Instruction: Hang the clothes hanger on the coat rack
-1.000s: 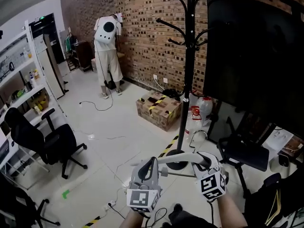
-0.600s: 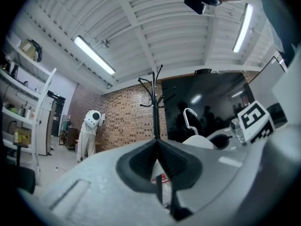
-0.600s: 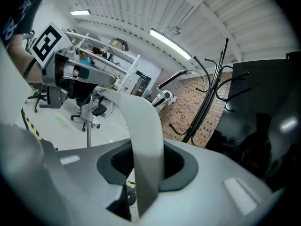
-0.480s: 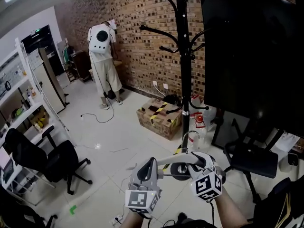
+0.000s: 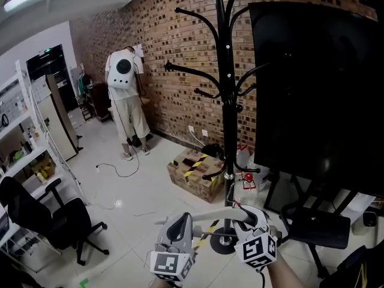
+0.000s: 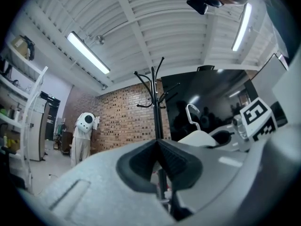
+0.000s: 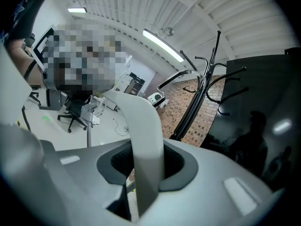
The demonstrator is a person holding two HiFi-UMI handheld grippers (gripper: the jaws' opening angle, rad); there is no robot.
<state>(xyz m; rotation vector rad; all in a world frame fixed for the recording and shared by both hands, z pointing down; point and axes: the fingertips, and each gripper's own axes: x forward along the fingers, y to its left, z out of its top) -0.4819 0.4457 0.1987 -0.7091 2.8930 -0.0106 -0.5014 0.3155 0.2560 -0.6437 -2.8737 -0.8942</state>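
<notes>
A black coat rack (image 5: 227, 119) with curved hooks stands in front of the brick wall, just beyond my hands. The white clothes hanger (image 5: 219, 211) lies level between both grippers, its hook (image 5: 230, 188) pointing up in front of the rack's pole. My right gripper (image 5: 249, 213) is shut on the hanger's right arm; the white band (image 7: 143, 135) runs between its pads. My left gripper (image 5: 182, 221) is at the hanger's left end. Its pads (image 6: 158, 147) meet with nothing showing between them, and the hanger (image 6: 200, 136) appears to their right. The rack (image 6: 154, 107) rises straight ahead.
A large black screen (image 5: 318, 95) stands right of the rack, with a black chair (image 5: 312, 221) under it. A cardboard box (image 5: 195, 173) lies by the rack's base. A person in white (image 5: 127, 101) faces the wall at back left. An office chair (image 5: 54, 221) and shelves (image 5: 24, 155) are on the left.
Both grippers have carried the hanger closer to the coat rack's pole. The view has tilted up, so the rack's top hooks now show.
</notes>
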